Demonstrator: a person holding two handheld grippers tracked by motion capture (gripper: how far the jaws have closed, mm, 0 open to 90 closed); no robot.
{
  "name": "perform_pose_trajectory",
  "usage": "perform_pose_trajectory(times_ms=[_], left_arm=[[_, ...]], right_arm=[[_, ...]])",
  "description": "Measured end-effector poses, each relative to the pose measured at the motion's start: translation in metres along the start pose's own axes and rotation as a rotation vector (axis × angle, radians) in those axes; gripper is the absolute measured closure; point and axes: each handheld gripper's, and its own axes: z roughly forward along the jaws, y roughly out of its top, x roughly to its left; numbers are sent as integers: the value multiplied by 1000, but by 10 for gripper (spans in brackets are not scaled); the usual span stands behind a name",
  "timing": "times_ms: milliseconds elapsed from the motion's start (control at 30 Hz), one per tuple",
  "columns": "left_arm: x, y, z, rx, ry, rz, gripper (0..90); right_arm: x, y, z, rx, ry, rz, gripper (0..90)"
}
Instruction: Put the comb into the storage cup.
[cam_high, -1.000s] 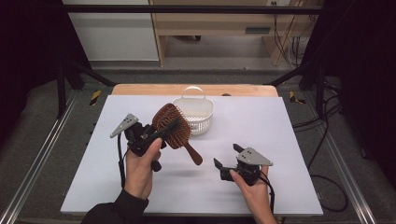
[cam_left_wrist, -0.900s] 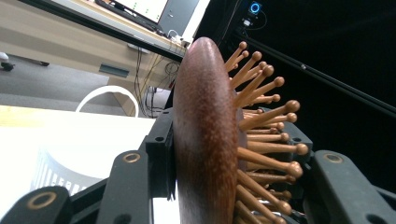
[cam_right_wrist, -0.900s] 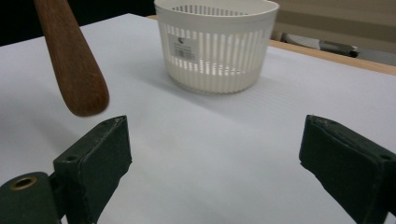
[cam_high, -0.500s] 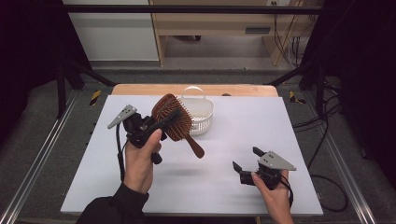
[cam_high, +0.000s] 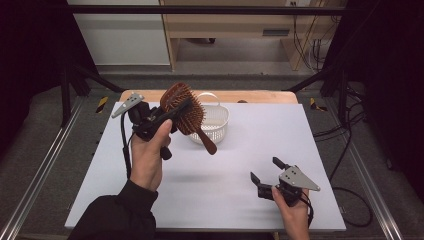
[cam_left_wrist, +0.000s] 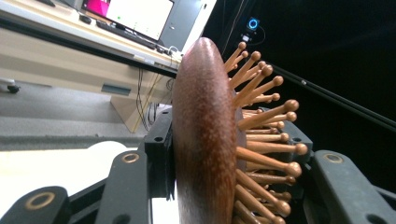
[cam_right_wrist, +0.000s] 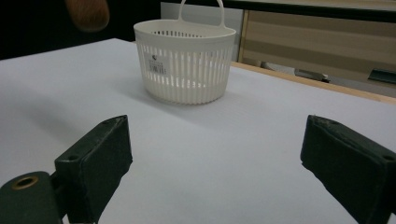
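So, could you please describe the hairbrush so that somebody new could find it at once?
Start at the white table and find the white slatted basket near its far edge. Just left of it, held above the table in the left gripper, is the hairbrush: the one brown wooden thing, oval, with ball-tipped wooden pins.

The hairbrush runs off the left gripper view at 6 o'clock; its handle tip, blurred, is clipped at 12 o'clock in the right gripper view.

I have lifted the brown hairbrush higher in my left gripper and carried it back, so it now hangs by the white basket. My right gripper has pulled back toward me and to the right, away from the brush.
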Motion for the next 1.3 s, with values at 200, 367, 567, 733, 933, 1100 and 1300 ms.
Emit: perform_pose_trajectory(times_ms=[200, 367, 567, 733, 933, 1100, 1300], left_arm=[[1, 14, 11, -32, 29, 12, 506], [4, 23, 23, -50, 35, 7, 505], [-1, 30, 34, -72, 46, 31, 505], [-3, 30, 43, -67, 61, 52, 505], [-9, 29, 55, -66, 49, 79, 504], [-7, 29, 62, -61, 42, 58, 506], [-2, 31, 69, -74, 77, 77, 506]], right_arm=[[4, -3, 2, -2, 18, 5, 86], [4, -4, 1, -6, 17, 3, 86], [1, -4, 3, -11, 16, 22, 88], [0, -4, 2, -14, 14, 28, 87], [2, -5, 3, -16, 22, 13, 87], [-4, -5, 1, -37, 40, 63, 91], [-4, -6, 0, -47, 50, 72, 91]])
